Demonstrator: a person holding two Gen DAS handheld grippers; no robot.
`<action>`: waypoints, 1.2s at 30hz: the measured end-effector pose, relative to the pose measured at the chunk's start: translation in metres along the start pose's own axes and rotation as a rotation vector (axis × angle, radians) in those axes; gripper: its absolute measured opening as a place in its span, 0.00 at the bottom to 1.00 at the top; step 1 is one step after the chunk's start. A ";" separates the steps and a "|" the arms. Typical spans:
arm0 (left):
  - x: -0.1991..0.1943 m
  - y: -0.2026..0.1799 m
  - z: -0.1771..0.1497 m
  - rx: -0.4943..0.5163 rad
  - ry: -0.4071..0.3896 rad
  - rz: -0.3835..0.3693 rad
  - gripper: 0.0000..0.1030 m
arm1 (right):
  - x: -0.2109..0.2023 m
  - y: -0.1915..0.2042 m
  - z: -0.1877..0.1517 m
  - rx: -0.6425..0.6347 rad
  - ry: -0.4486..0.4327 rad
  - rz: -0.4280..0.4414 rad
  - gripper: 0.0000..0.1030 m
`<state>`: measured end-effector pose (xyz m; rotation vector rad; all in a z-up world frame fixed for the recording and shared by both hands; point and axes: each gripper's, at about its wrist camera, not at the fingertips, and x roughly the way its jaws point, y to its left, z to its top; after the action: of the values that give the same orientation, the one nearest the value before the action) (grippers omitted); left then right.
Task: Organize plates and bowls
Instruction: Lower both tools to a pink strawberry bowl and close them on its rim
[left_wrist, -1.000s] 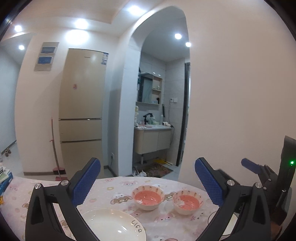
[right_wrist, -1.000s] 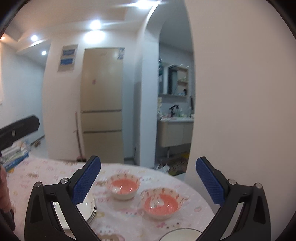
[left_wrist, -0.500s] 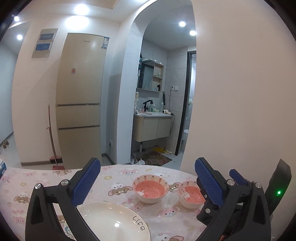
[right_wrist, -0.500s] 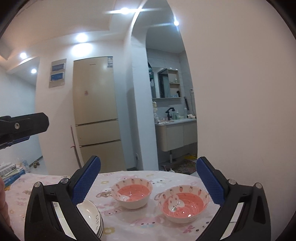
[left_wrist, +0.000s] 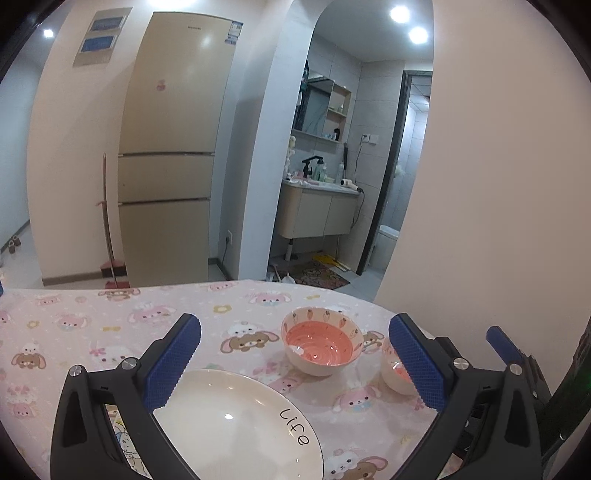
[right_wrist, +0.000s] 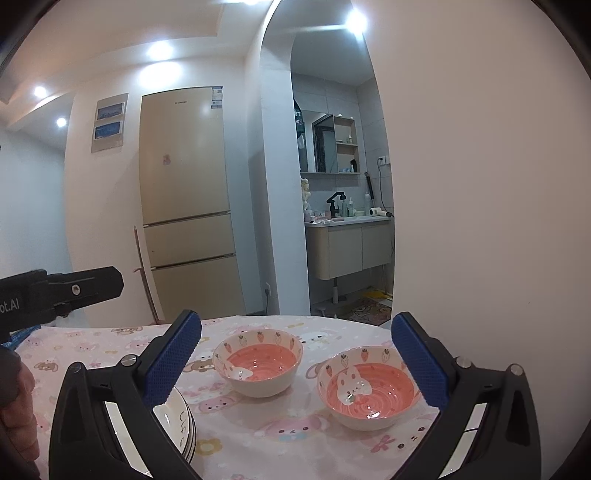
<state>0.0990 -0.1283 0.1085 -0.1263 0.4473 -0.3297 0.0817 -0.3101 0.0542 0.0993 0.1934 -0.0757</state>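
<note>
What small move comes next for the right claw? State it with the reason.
Probably ease the right claw forward and down toward the nearer pink bowl. Its jaws stand wide open and empty, both pink bowls sit apart on the tablecloth, unstacked, and the nearer one lies just ahead between the fingers. Lifting it into the farther pink bowl would nest the pair.

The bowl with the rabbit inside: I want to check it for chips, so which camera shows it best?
The right wrist view: the rabbit bowl sits whole between the open right gripper fingers, interior and rim fully visible. In the left wrist view the same bowl is mostly hidden behind the left gripper's blue pad; only a sliver shows.
</note>
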 end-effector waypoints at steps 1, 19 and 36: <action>0.003 0.000 -0.001 0.002 0.014 0.004 1.00 | 0.001 0.000 0.000 -0.007 0.008 0.002 1.00; 0.024 -0.034 -0.009 0.073 0.210 0.014 1.00 | 0.008 -0.037 0.024 -0.089 0.342 0.188 1.00; 0.097 -0.096 0.015 0.071 0.404 -0.079 1.00 | 0.073 -0.131 0.049 -0.209 0.657 0.146 1.00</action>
<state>0.1612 -0.2504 0.1008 -0.0063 0.8312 -0.4509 0.1513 -0.4501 0.0760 -0.0742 0.8471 0.1261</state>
